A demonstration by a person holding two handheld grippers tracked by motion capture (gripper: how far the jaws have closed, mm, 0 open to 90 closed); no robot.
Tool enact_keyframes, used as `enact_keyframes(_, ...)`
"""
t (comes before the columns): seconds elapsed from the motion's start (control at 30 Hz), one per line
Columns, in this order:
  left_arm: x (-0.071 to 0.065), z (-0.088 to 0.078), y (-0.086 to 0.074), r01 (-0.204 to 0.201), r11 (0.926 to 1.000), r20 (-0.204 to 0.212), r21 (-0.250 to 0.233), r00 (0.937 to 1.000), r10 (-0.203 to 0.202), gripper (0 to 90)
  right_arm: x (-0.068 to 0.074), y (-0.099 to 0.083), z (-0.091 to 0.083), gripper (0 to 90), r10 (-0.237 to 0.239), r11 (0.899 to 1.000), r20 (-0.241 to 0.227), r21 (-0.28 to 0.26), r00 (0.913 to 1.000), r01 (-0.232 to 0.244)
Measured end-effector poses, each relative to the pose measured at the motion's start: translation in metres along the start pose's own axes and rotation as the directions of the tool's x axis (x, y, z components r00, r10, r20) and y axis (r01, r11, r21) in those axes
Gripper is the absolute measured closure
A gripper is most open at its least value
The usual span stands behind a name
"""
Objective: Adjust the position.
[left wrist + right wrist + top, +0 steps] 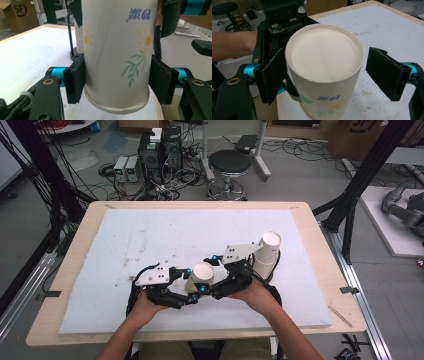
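Note:
A white paper cup (203, 271) printed with daisies hangs upside down, base up, over the front middle of the mat. My left gripper (194, 282) comes from the left. In the left gripper view its two pads press on opposite sides of the cup (117, 50) near the rim, so the left gripper (116, 80) is shut on it. My right gripper (214, 272) comes from the right. In the right gripper view the right gripper (329, 75) stands open around the cup (324, 55), with one pad close against the wall and the other clearly apart.
A stack of paper cups (267, 252) stands on the white mat (150, 235) just right of the hands, also behind the held cup (78, 37). The mat covers a wooden table (75, 250). A stool (229, 165), computer boxes and cables lie on the floor beyond.

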State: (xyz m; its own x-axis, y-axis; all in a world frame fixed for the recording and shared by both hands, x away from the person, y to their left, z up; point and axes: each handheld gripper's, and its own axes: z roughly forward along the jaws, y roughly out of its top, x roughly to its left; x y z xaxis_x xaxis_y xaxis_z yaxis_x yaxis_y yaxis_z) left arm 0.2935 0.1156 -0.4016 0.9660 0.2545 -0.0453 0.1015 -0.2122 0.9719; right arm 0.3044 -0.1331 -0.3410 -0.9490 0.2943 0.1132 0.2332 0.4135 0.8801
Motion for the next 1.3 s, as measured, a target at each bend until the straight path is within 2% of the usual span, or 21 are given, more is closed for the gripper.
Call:
enact_keyframes(0.17, 0.003, -0.004, 0.009, -0.019, 0.9962, 0.012, 0.085, 0.9998, 0.018, 35.8, 0.000, 0.002, -0.005, 17.5, -0.025, 1.000, 0.001, 0.000, 0.9997, 0.025)
enact_keyframes(0.27, 0.004, -0.006, 0.015, -0.044, 0.9882, 0.023, 0.146, 0.9989, 0.041, 35.8, -0.001, 0.004, -0.007, 17.5, -0.043, 0.999, 0.012, 0.032, 0.9990, 0.042)
enact_keyframes(0.37, 0.005, -0.007, 0.022, -0.066, 0.9751, 0.039, 0.212, 0.9975, 0.059, 36.1, -0.003, 0.004, -0.008, 17.5, -0.057, 0.997, -0.002, 0.048, 0.9984, 0.057)
enact_keyframes(0.5, 0.007, -0.007, 0.032, -0.103, 0.9475, 0.062, 0.303, 0.9942, 0.088, 36.3, -0.005, 0.003, -0.008, 17.5, -0.069, 0.994, -0.013, 0.079, 0.9976, 0.069)
enact_keyframes(0.53, 0.008, -0.007, 0.035, -0.112, 0.9381, 0.069, 0.328, 0.9931, 0.095, 36.3, -0.005, 0.003, -0.007, 17.5, -0.076, 0.993, -0.012, 0.088, 0.9970, 0.077)
enact_keyframes(0.57, 0.008, -0.007, 0.036, -0.116, 0.9327, 0.072, 0.341, 0.9926, 0.097, 36.2, -0.005, 0.003, -0.007, 17.5, -0.082, 0.992, -0.017, 0.097, 0.9965, 0.083)
enact_keyframes(0.73, 0.010, -0.006, 0.046, -0.148, 0.8956, 0.090, 0.420, 0.9886, 0.121, 36.2, -0.005, 0.003, -0.006, 17.5, -0.112, 0.984, -0.031, 0.137, 0.9933, 0.115)
enact_keyframes(0.77, 0.010, -0.006, 0.048, -0.156, 0.8860, 0.097, 0.437, 0.9873, 0.126, 36.2, -0.005, 0.003, -0.005, 17.5, -0.118, 0.982, -0.025, 0.143, 0.9927, 0.121)
enact_keyframes(0.87, 0.011, -0.005, 0.052, -0.174, 0.8631, 0.110, 0.474, 0.9844, 0.137, 36.2, -0.005, 0.002, -0.004, 17.5, -0.122, 0.980, -0.028, 0.153, 0.9922, 0.125)
enact_keyframes(1.0, 0.010, -0.004, 0.056, -0.180, 0.8428, 0.124, 0.507, 0.9831, 0.135, 36.3, -0.006, 0.002, -0.002, 17.5, -0.132, 0.976, -0.037, 0.167, 0.9905, 0.137)
enact_keyframes(1.07, 0.010, -0.003, 0.056, -0.189, 0.8284, 0.133, 0.527, 0.9812, 0.140, 36.2, -0.006, 0.003, -0.001, 17.5, -0.146, 0.973, -0.044, 0.173, 0.9883, 0.151)
enact_keyframes(1.23, 0.009, 0.000, 0.057, -0.205, 0.8050, 0.157, 0.557, 0.9776, 0.141, 36.2, -0.005, 0.006, 0.005, 18.3, -0.174, 0.959, -0.075, 0.212, 0.9818, 0.187)
enact_keyframes(1.3, 0.009, 0.001, 0.056, -0.219, 0.7960, 0.170, 0.564, 0.9742, 0.148, 36.1, -0.004, 0.007, 0.007, 22.4, -0.195, 0.950, -0.087, 0.229, 0.9769, 0.210)
